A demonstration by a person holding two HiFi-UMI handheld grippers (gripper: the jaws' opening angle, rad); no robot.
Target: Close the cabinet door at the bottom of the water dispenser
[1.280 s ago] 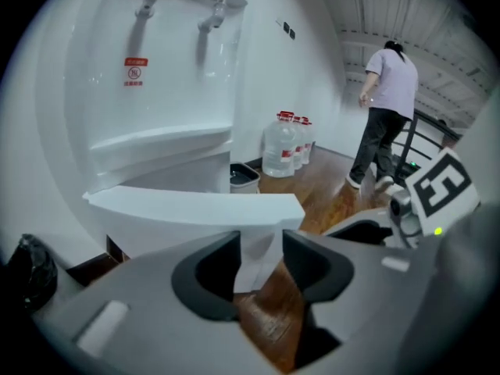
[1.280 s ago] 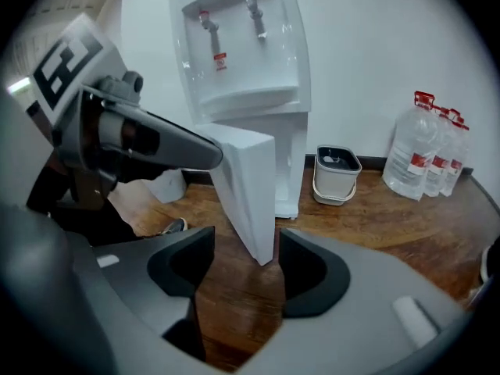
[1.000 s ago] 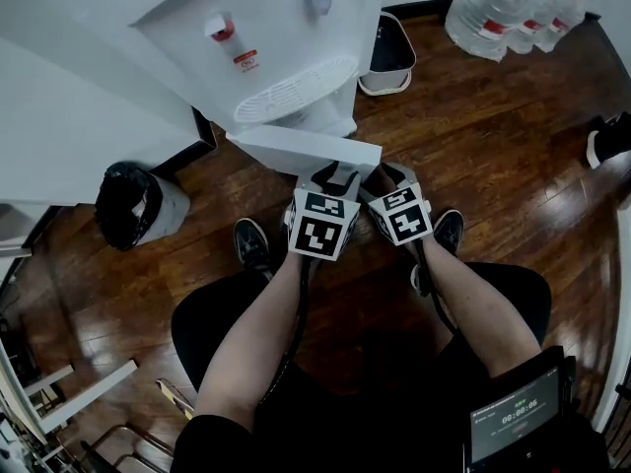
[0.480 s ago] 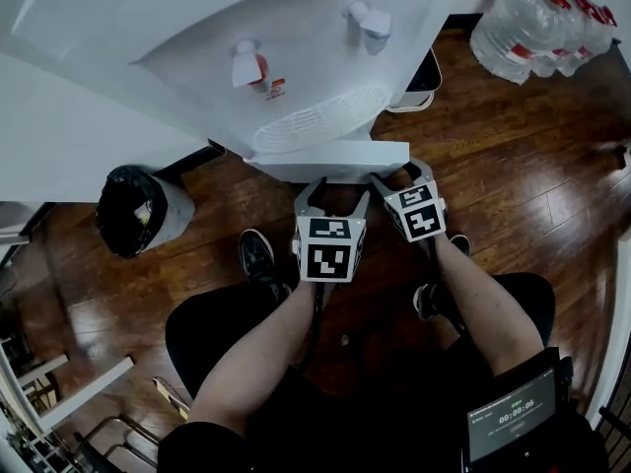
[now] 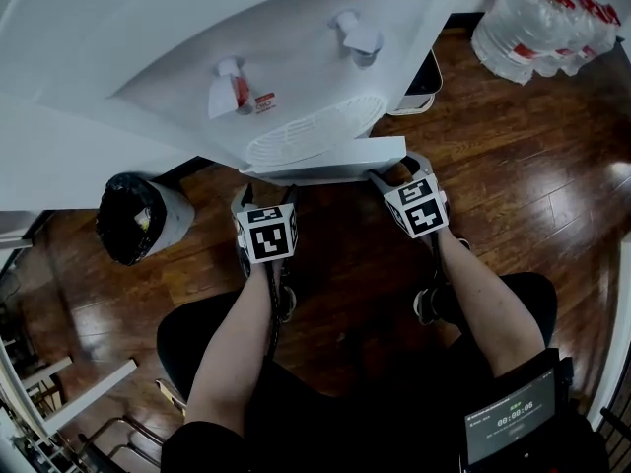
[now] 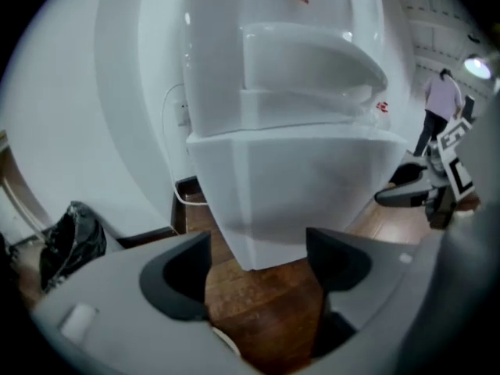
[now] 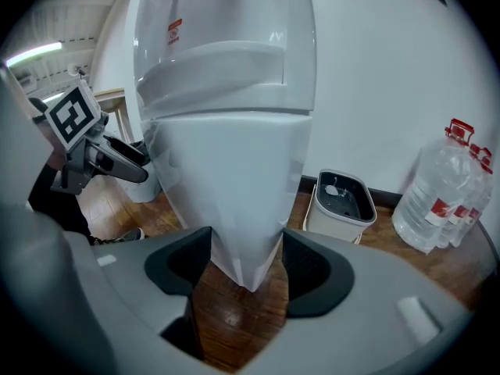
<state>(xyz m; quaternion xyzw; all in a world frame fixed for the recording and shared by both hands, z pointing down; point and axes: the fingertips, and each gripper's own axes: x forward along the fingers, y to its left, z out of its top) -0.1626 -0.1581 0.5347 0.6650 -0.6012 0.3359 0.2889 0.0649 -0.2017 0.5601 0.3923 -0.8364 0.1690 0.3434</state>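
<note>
the white cabinet door (image 5: 325, 156) is swung out at the base of the tall white plastic water dispenser (image 5: 296, 67). its edge is clamped by the right gripper (image 5: 399, 168) jaws. the left gripper (image 5: 266, 196) jaws, beside the dispenser base, are opening and hold nothing.

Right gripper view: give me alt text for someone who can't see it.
The white cabinet door of the water dispenser fills the centre, its lower corner between the right gripper's jaws above a wood floor. A small white bin and water bottles stand at right.
</note>
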